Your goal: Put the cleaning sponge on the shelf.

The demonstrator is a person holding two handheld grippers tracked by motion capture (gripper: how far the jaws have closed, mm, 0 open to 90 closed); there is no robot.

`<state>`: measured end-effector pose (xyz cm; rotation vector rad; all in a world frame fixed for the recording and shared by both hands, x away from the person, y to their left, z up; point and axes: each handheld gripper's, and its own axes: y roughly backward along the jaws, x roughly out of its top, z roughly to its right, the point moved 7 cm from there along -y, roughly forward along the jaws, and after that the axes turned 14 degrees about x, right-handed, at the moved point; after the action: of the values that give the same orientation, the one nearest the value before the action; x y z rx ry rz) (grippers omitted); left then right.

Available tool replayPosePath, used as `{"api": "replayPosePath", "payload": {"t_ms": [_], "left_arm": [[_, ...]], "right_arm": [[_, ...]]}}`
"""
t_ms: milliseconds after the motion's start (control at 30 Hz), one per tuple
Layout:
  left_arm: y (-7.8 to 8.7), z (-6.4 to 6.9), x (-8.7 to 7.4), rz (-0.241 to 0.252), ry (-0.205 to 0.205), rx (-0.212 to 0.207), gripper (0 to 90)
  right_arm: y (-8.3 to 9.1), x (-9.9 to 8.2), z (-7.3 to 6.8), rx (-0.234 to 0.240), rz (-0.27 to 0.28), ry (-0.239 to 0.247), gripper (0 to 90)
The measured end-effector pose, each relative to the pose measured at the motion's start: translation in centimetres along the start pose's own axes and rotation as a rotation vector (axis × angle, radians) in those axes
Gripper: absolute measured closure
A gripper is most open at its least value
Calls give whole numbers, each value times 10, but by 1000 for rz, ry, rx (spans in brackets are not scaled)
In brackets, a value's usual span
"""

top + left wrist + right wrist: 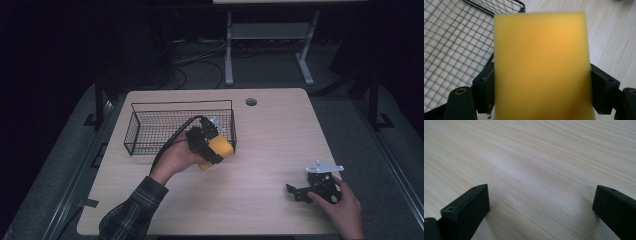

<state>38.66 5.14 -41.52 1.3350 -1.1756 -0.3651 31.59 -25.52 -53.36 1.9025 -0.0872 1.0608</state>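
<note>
Sponge (219, 148) just beside basket (150, 125), on its right.

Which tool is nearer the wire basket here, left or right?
Left. The left tool, clamped on the yellow sponge, sits at the wire basket's front right corner. The right tool rests open on the table near its front right edge, well away from the basket.
</note>
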Motion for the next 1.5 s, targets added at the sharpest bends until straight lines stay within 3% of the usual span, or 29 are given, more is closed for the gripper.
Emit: {"api": "replayPosePath", "payload": {"t_ms": [200,767,1500], "left_arm": [[4,-16,-1,2,39,27,226],[10,-47,-11,-10,82,67,227],[14,-93,-34,-30,165,126,227]], "right_arm": [[0,0,0,-1,-1,1,2],[0,0,0,-2,0,4,2],[0,0,0,-1,-1,1,2]]}}
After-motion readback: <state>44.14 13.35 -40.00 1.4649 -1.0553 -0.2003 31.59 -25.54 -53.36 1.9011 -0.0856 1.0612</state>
